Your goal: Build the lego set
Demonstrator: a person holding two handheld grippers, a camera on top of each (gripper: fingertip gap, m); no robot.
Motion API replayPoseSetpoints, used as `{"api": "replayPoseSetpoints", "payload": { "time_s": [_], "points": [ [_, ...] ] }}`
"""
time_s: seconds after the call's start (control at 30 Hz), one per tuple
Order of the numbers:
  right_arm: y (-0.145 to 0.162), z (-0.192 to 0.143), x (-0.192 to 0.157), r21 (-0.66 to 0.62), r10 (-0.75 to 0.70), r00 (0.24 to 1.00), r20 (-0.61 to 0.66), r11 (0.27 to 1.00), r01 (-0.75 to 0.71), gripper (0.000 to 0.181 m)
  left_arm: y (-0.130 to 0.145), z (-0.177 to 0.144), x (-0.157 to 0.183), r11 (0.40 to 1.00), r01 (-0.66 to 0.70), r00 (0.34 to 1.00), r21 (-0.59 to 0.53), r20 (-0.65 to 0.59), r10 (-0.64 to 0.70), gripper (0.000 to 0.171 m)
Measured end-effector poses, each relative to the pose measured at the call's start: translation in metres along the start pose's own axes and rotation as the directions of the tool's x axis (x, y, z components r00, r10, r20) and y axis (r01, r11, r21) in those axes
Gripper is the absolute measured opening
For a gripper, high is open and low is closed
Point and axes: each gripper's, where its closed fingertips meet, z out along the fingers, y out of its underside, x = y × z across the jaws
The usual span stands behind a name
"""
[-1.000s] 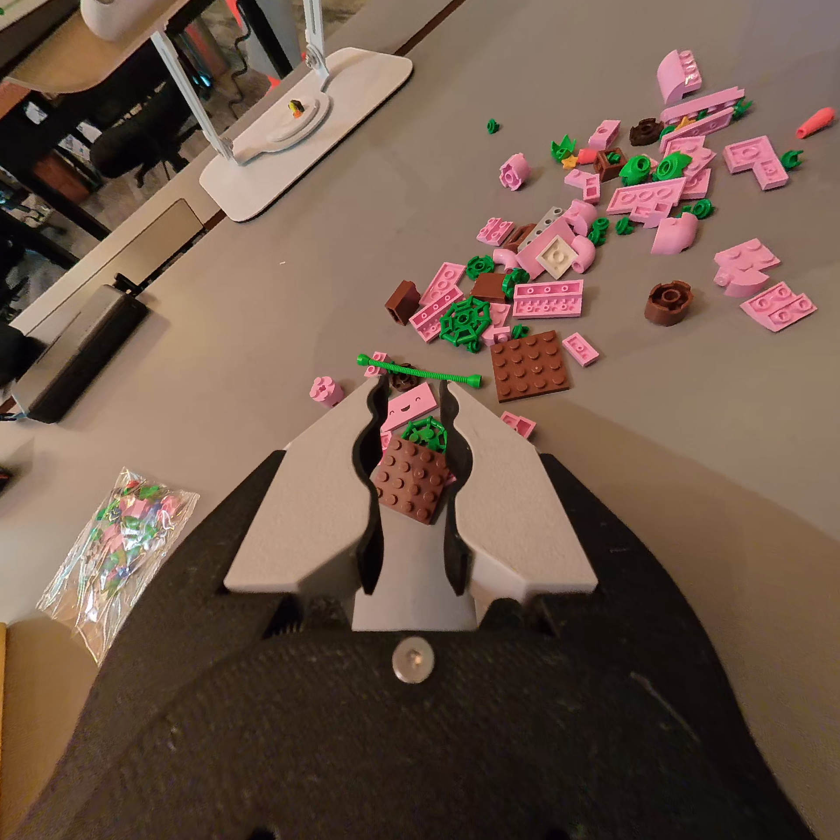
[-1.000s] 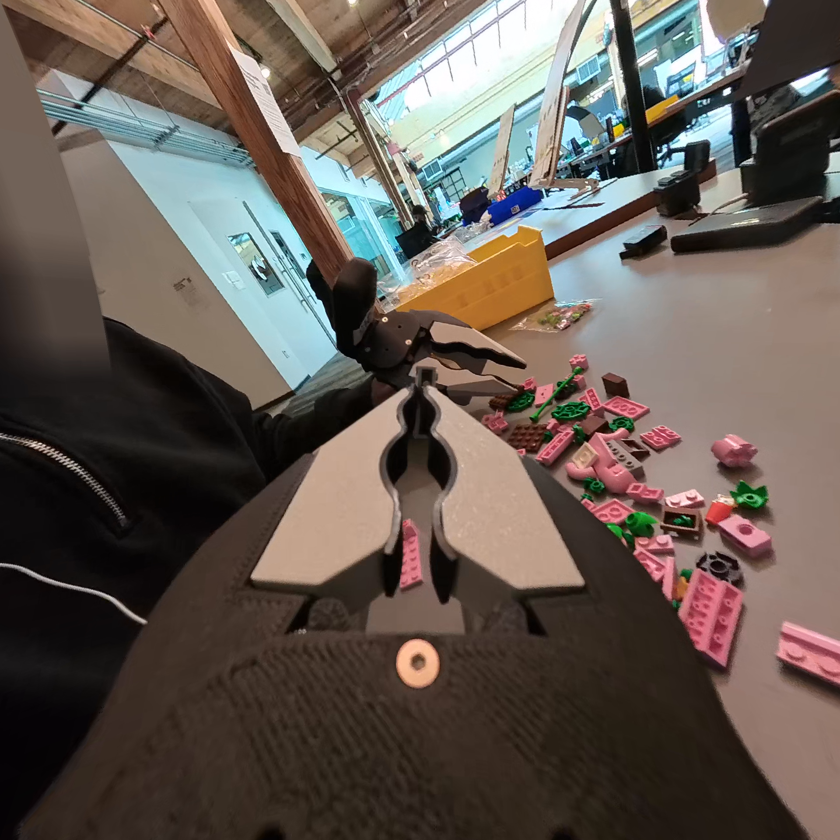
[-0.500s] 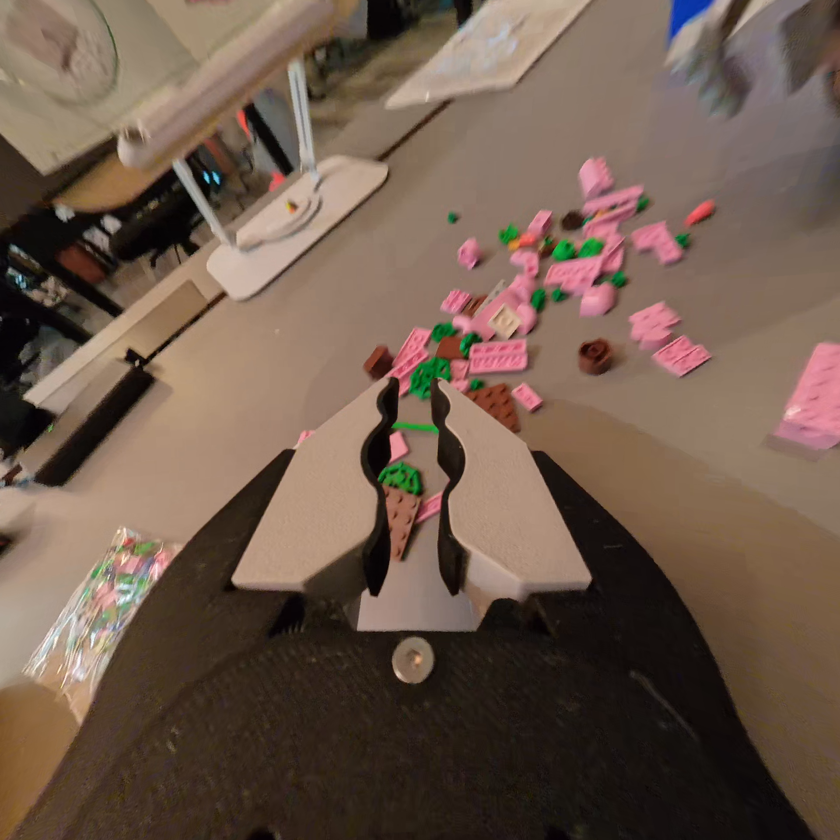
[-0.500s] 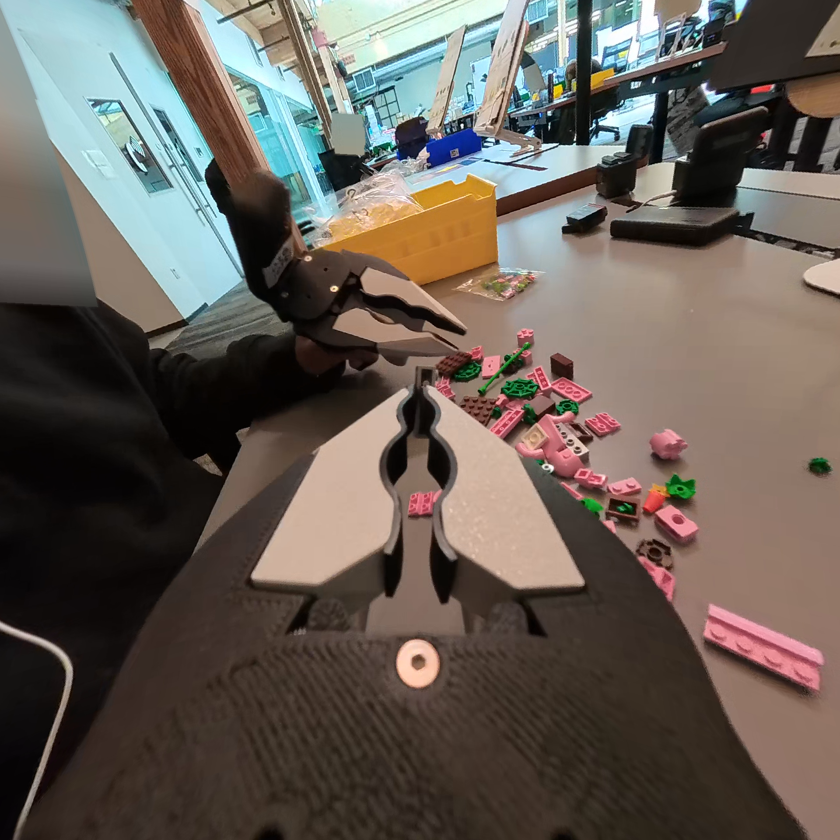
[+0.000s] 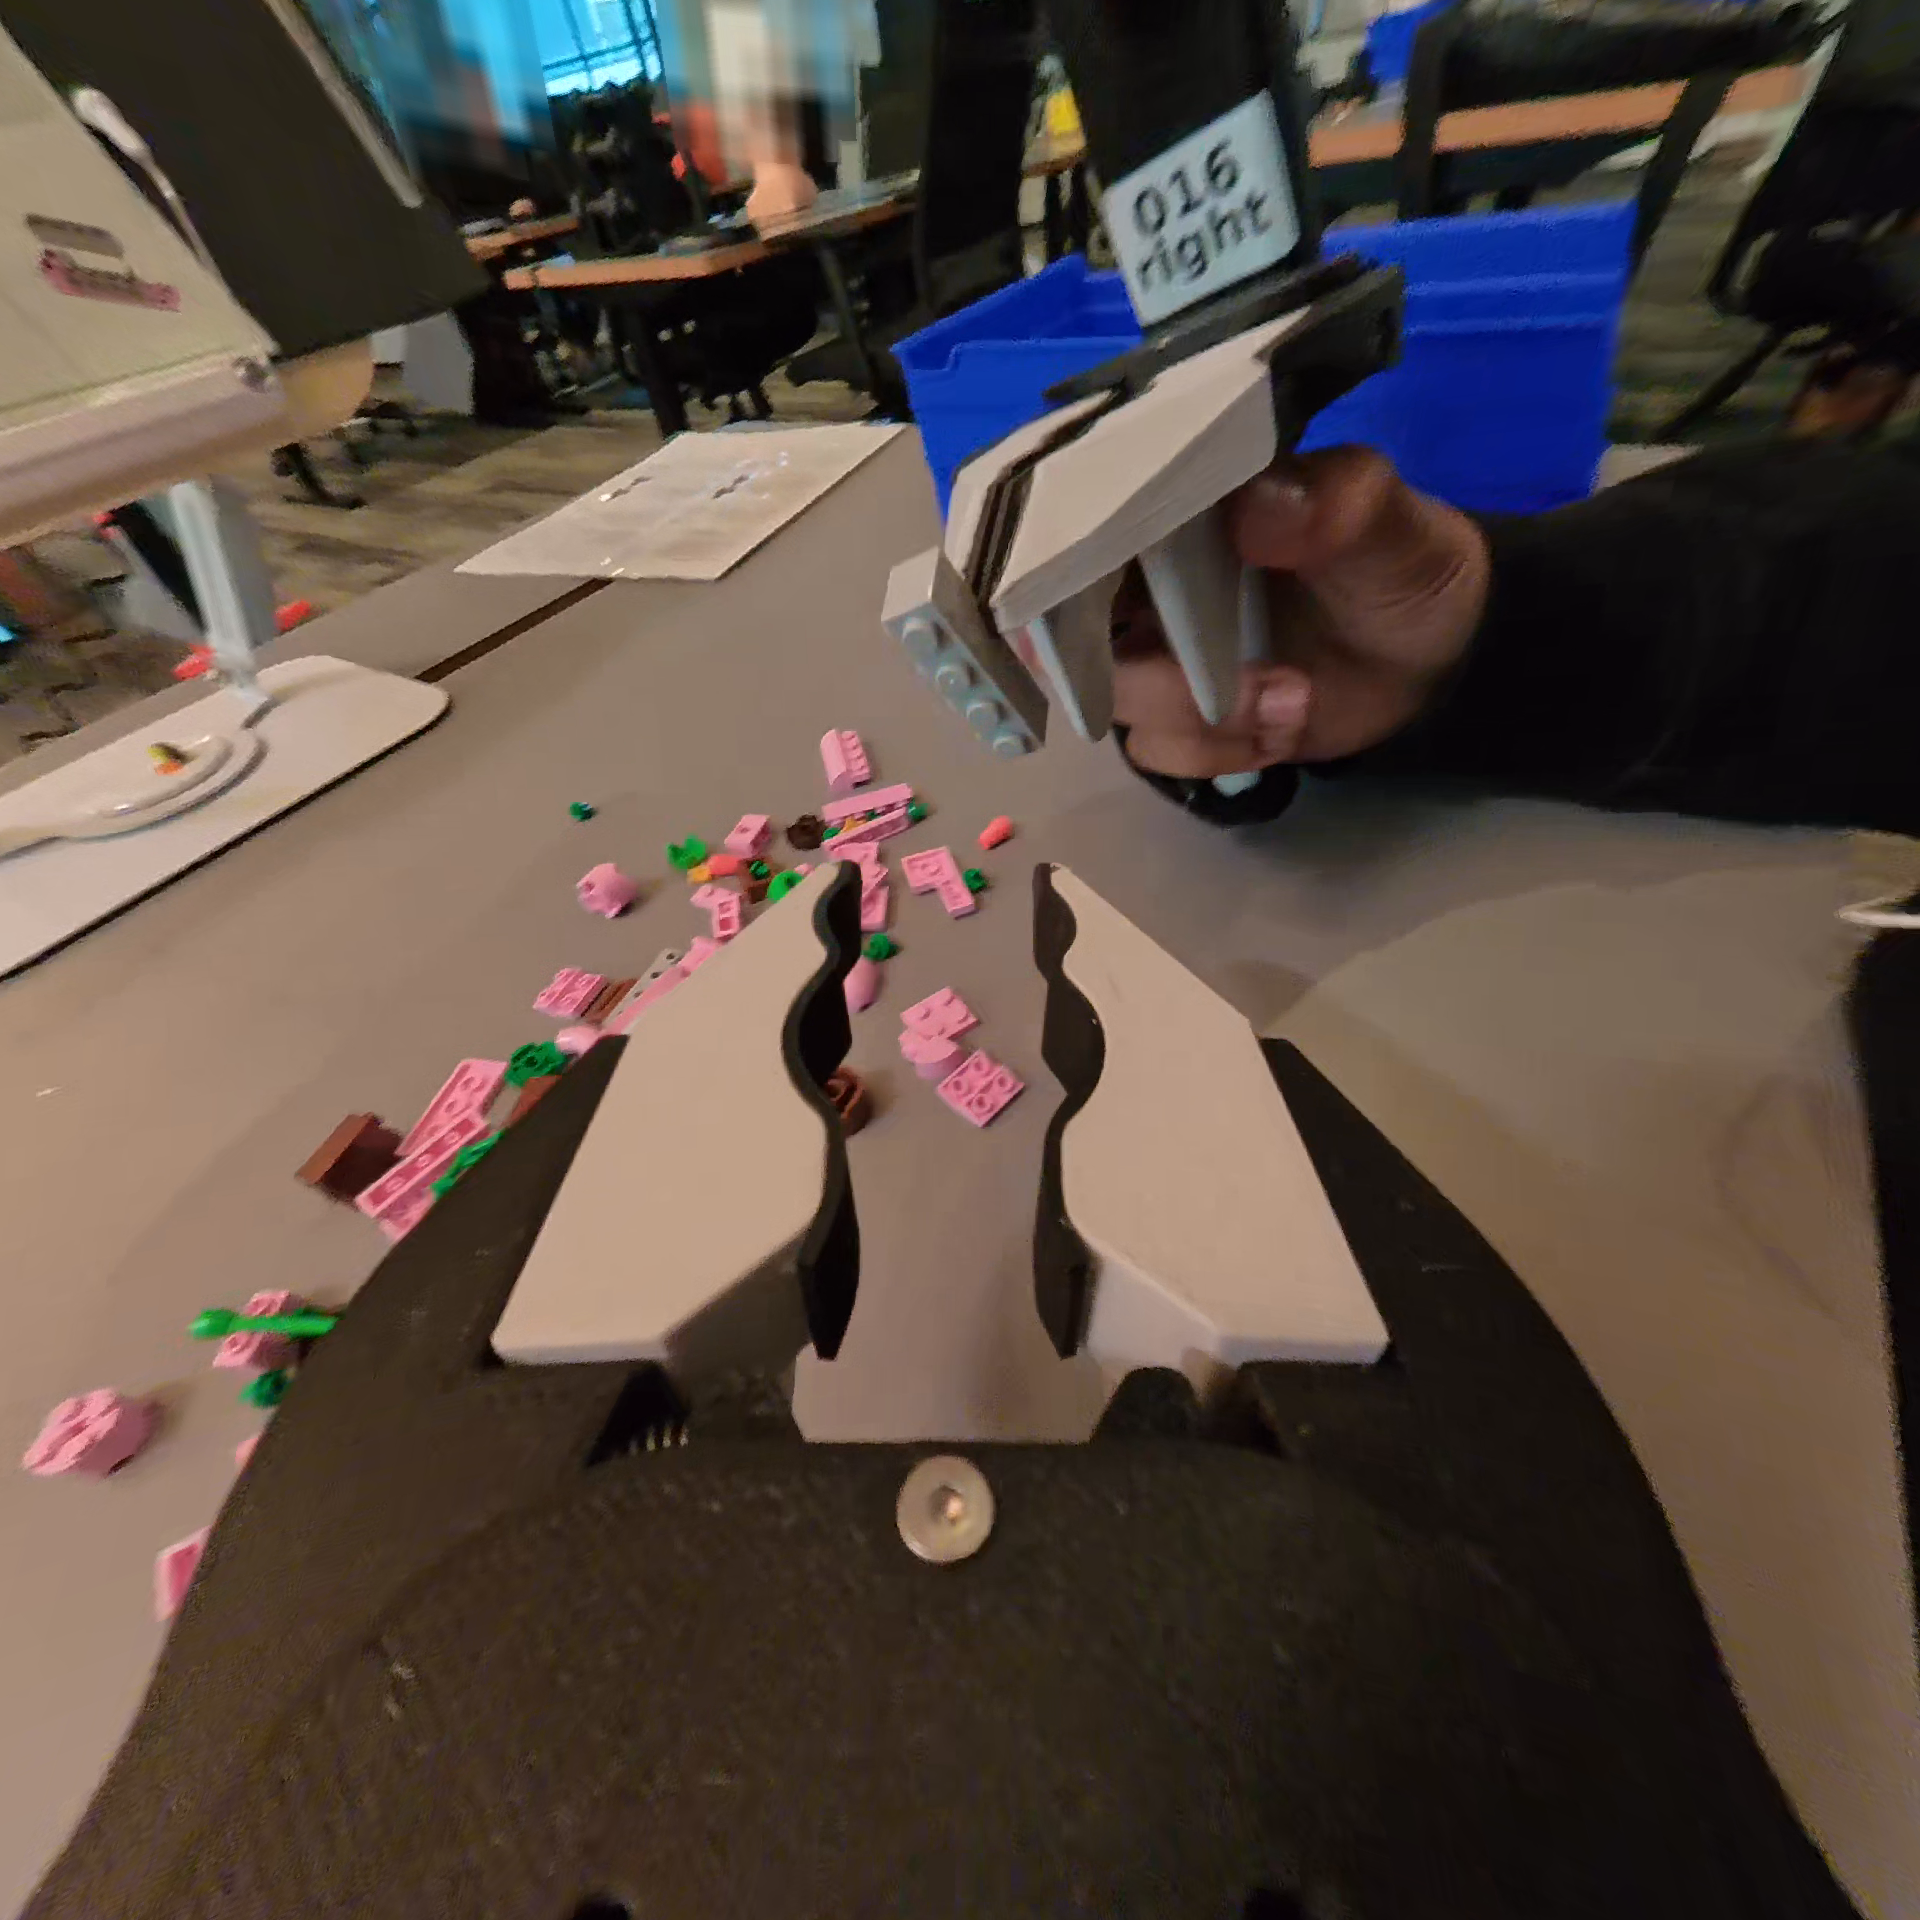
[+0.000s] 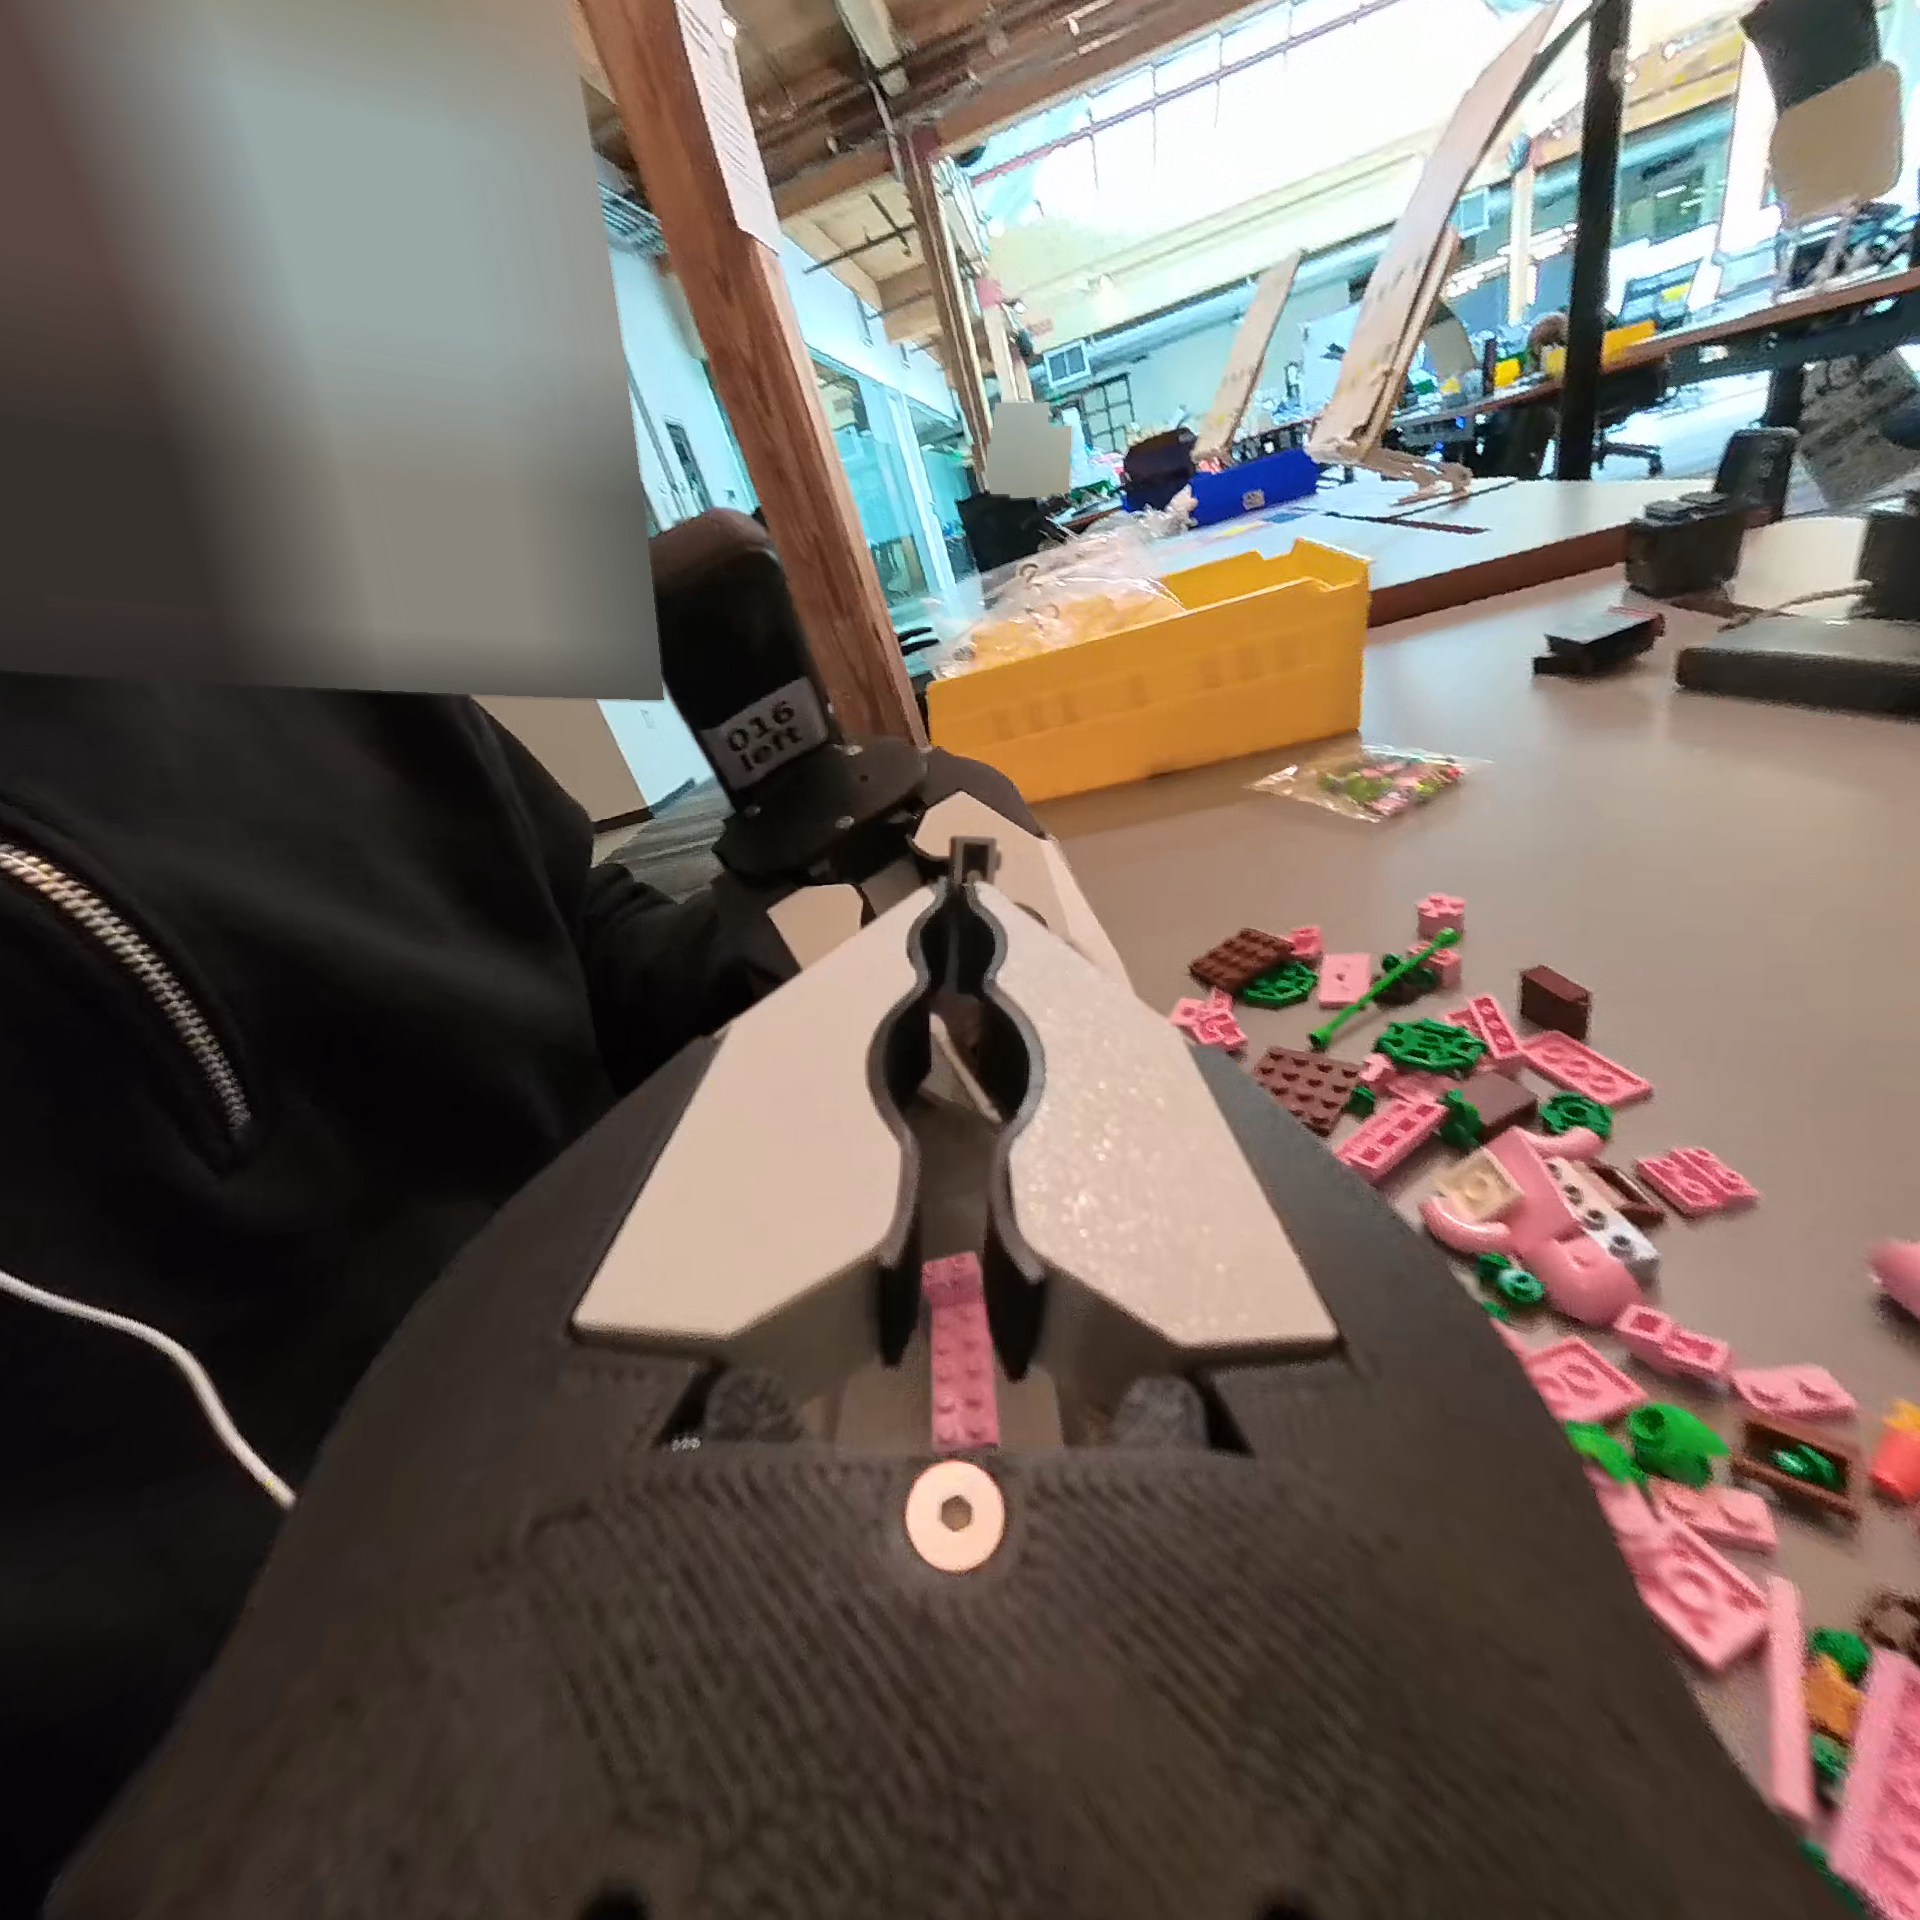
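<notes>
My left gripper (image 5: 940, 904) is open and empty, held above the grey table (image 5: 1455, 1091) over loose pink, green and brown bricks (image 5: 940, 1029). My right gripper (image 5: 982, 582) hangs in the air just beyond it, shut on a grey studded plate (image 5: 961, 665). In the right wrist view the right gripper (image 6: 966, 888) is shut, with the grey piece (image 6: 971, 857) at its tips and a pink plate (image 6: 961, 1351) between the finger bases. The left gripper's fingers (image 6: 1049, 873) show right behind it. A brown plate (image 6: 1252, 956) with a green web piece (image 6: 1283, 982) lies on the table.
A white lamp base (image 5: 208, 748), a paper sheet (image 5: 686, 509) and a blue bin (image 5: 1455, 343) stand at the far side. A yellow bin (image 6: 1143, 675), a bag of parts (image 6: 1361, 779) and black devices (image 6: 1600, 639) sit beyond the brick pile (image 6: 1507, 1143). The person's black jacket (image 6: 312, 1039) is close.
My left gripper has opened and let go of the brown plate with the green web, then lifted and tilted up toward the right gripper. The right gripper has swung to face the left one.
</notes>
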Motion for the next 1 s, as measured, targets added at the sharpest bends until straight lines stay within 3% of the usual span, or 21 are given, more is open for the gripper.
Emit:
{"api": "replayPoseSetpoints", "payload": {
  "time_s": [0.1,0.17,0.23,0.33,0.47,0.57,0.63,0.73,1.0],
  "points": [
    [-0.001,0.004,-0.015,0.015,-0.072,0.997,0.04,0.997,0.071,0.0,-0.014,-0.006,0.007,0.997,0.021,0.998,0.079,-0.057,-0.017,0.026],
    [0.007,0.009,-0.028,-0.052,-0.324,0.946,0.013,0.945,0.324,0.0,-0.023,-0.014,0.007,0.99,-0.005,0.999,0.14,-0.05,0.012,0.015],
    [0.02,0.018,-0.034,-0.183,-0.595,0.803,-0.025,0.793,0.582,0.0,-0.031,-0.022,0.007,0.98,-0.051,0.998,0.194,-0.029,0.057,0.002],
    [0.026,0.026,-0.037,-0.302,-0.843,0.533,-0.067,0.526,0.795,0.0,-0.034,-0.027,0.002,0.97,-0.094,0.996,0.224,0.018,0.092,0.0],
    [0.019,0.022,-0.026,-0.427,-0.971,0.206,-0.122,0.239,0.872,0.0,-0.03,-0.026,-0.004,0.977,-0.063,0.998,0.205,0.025,0.059,0.004],
    [0.013,0.019,-0.023,-0.467,-0.987,0.072,-0.141,0.13,0.875,0.0,-0.027,-0.024,-0.005,0.981,-0.042,0.999,0.191,0.006,0.041,0.009],
    [0.014,0.019,-0.02,-0.483,-0.989,0.051,-0.136,0.111,0.869,0.0,-0.026,-0.023,-0.002,0.982,-0.015,0.999,0.189,-0.035,0.022,0.014],
    [0.011,0.019,-0.022,-0.456,-0.983,0.082,-0.167,0.15,0.877,0.0,-0.024,-0.022,0.004,0.983,0.025,0.995,0.181,-0.098,-0.008,0.02],
    [0.014,0.028,-0.032,-0.289,-0.886,0.421,-0.193,0.461,0.839,0.0,-0.029,-0.025,0.021,0.977,0.042,0.979,0.208,-0.201,0.0,0.03]
  ]
}}
